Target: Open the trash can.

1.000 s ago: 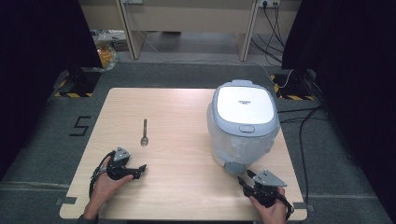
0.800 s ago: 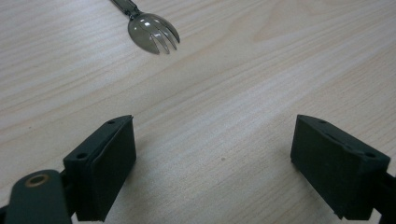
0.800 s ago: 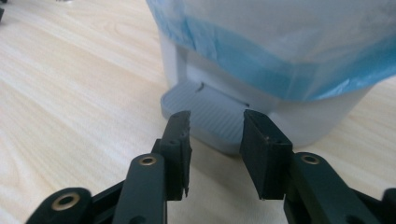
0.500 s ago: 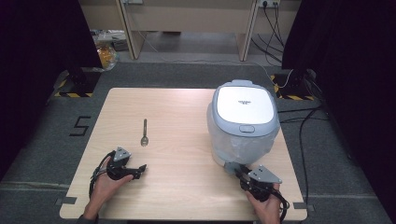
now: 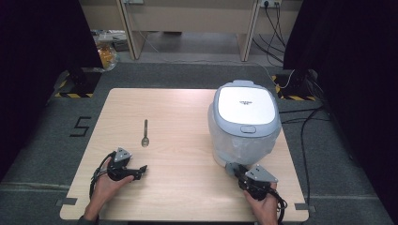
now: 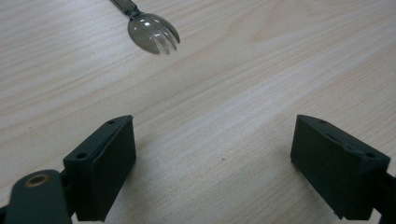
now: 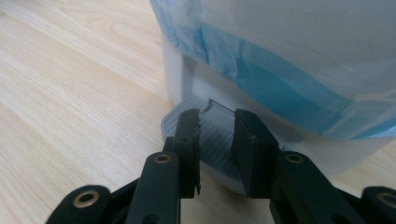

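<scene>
Two jaws nearly pressed together, your right gripper (image 7: 215, 140) noses at the grey ribbed tab (image 7: 212, 135) at the rice cooker (image 5: 244, 123) base, six o'clock side, so ease straight in, while your left gripper (image 5: 133, 171) rests spread wide.

Right gripper (image 5: 233, 168) moved leftward and forward along table's near edge toward base of rice cooker (image 5: 244, 122); jaws now brought up against cooker's lower front, where grey ribbed tab (image 7: 212, 135) is seen between nearly closed jaws in right gripper view. Right hand (image 5: 263, 204) shifted left with it, away from table's right corner.
</scene>
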